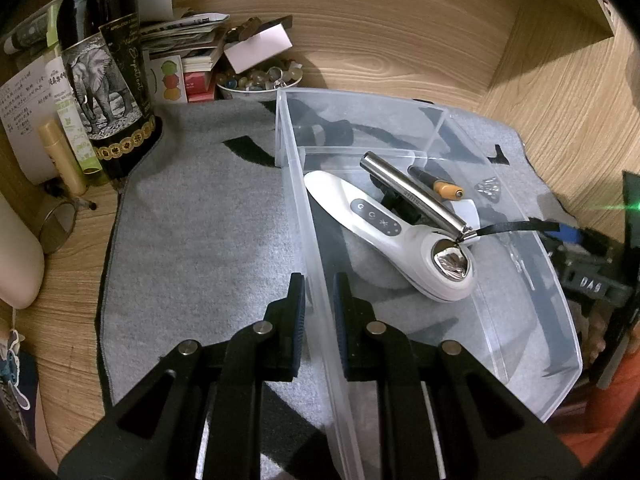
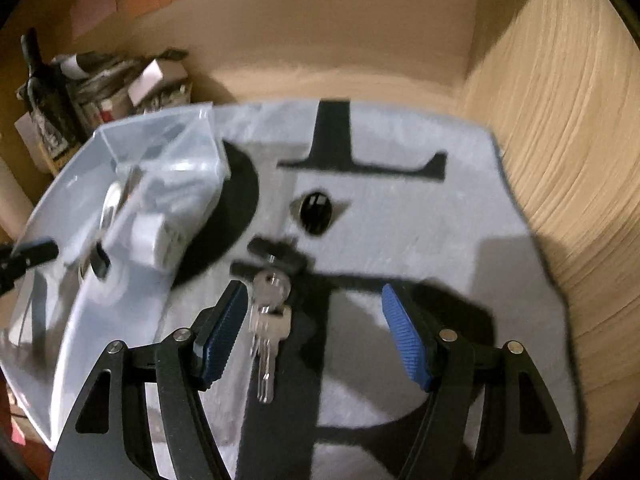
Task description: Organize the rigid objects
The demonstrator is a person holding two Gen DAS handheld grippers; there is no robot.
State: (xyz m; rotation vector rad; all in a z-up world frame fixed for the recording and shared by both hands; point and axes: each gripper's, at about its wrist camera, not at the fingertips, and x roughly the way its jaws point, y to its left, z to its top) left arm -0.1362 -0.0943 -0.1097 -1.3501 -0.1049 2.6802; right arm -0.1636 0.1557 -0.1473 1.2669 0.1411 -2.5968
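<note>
A clear plastic bin [image 1: 520, 216] holds a white handheld device [image 1: 384, 228], steel tube [image 1: 412, 194] and pen [image 1: 436, 184]; silver keys [image 2: 268, 320] lie flat on the grey mat [image 2: 400, 220].

A domestic setting, probably a home desk alcove: a wood-grain worktop [image 1: 400, 40] enclosed by matching wooden walls carries a grey mat [image 1: 200, 220] with black lettering. Household clutter lines the rear left corner: a dark wine bottle [image 1: 108, 80] with an elephant label, stacked papers and booklets [image 1: 180, 36], a bowl of beads [image 1: 256, 80], and handwritten notes [image 1: 20, 108]. A clear plastic organizer bin [image 1: 532, 240] holding personal items rests on the mat.
</note>
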